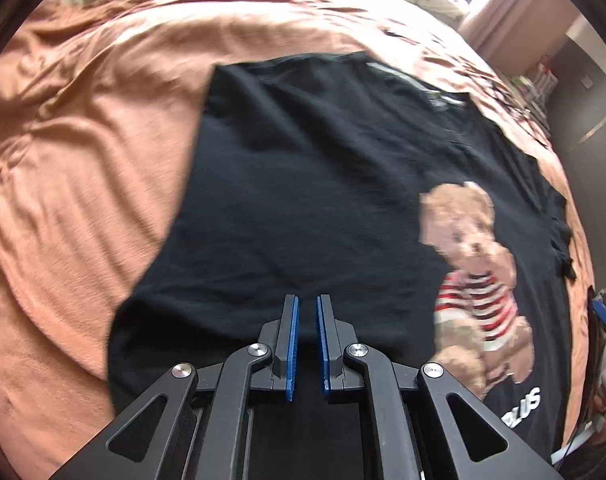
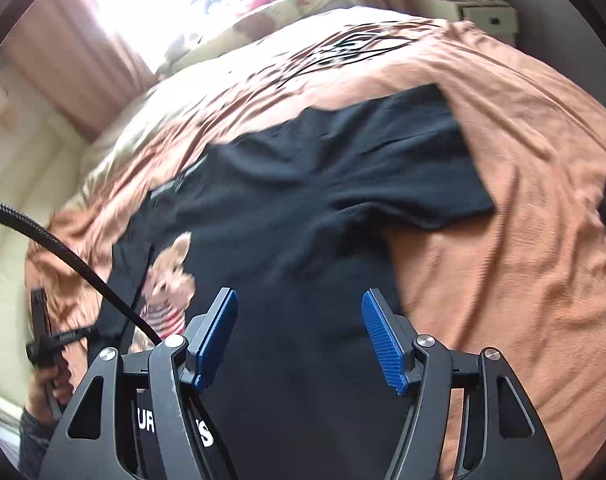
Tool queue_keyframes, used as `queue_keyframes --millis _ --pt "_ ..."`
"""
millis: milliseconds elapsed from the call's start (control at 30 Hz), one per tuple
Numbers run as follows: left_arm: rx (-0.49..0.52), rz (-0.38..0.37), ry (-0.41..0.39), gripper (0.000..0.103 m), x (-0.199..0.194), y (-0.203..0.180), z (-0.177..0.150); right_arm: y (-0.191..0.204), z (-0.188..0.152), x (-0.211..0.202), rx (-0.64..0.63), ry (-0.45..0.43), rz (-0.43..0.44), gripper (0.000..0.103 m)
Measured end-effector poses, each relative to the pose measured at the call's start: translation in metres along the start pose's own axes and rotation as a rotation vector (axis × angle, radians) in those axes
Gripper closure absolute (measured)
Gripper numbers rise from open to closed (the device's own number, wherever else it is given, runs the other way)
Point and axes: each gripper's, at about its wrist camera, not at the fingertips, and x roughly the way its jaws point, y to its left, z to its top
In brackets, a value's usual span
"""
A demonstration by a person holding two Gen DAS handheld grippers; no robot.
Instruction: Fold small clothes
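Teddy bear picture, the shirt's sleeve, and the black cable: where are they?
Teddy bear picture (image 1: 477, 264), left wrist view, on its striped sweater.
Shirt's sleeve (image 2: 419, 184), right wrist view, mid-sleeve.
Black cable (image 2: 63, 250), right wrist view, mid-length.

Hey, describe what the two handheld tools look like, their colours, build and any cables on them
Both are built alike: the left tool and right tool have matte black angular linkage arms with triangular cut-outs, round silver pivot screws and two fingers faced with blue ribbed pads. A black braided cable arcs in beside the right tool. The hand gripping the other tool's handle shows a grey sleeve cuff.
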Motion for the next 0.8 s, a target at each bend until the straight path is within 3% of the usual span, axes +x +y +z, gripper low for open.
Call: queue_keyframes --millis 233,800 --pt "0.101 -0.05 -0.002 0.093 0.01 -0.08 0.009 -0.063 -0.009 -0.009 0.137 -0.066 0.044 0.04" --pt "0.236 -0.165 -0.008 0.093 0.057 -0.236 0.019 -0.133 0.017 0.045 0.396 0.006 0.17 0.047"
